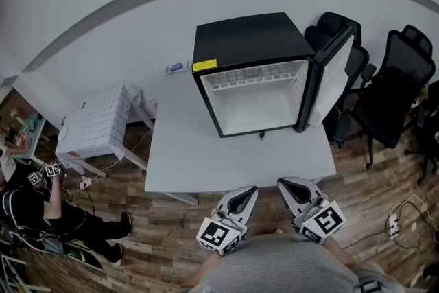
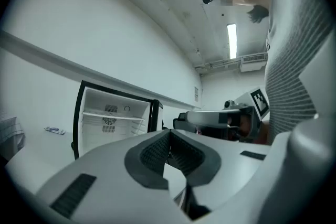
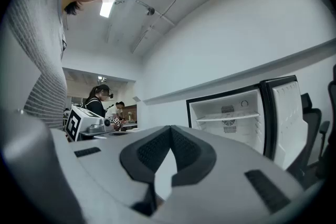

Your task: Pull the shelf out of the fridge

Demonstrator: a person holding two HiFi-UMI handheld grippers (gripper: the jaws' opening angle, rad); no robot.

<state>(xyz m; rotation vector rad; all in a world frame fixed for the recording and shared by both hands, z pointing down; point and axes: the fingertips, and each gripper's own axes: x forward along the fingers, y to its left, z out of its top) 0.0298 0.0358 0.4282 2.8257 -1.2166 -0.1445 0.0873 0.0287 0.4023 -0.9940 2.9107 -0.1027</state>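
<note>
Looking steeply down on a black mini fridge (image 1: 247,38) standing at the far side of a white table (image 1: 206,154), with its door (image 1: 334,72) swung wide open to the right. Shows the left gripper (image 1: 248,194) and the right gripper (image 1: 287,183) held side by side just off the table's near edge, both pointing level toward the fridge and well apart from it.

From the right gripper view, picks out the white shelf (image 3: 228,118) seated level across the upper part of the fridge's white cavity, fully inside and untouched. In that same view, finds the dark ribbed pads (image 3: 150,151) of the right gripper pressed tip to tip, with nothing between them. From the left gripper view, reveals the same on the other side: ribbed pads (image 2: 153,153) closed against each other, gripping nothing.

Back in the head view, notes a yellow label (image 1: 204,66) at the fridge's upper front corner and, just beside it on the table, a small blue-and-white object (image 1: 177,68) too small to identify. Left of the table, takes in a white grid-patterned box (image 1: 99,120). To the right, crowds in several black office chairs (image 1: 398,86) on a wood-plank floor (image 1: 171,230), with a white power strip (image 1: 393,223) lying nearby. At the far left edge, catches a second person (image 1: 48,213) in dark clothes.
</note>
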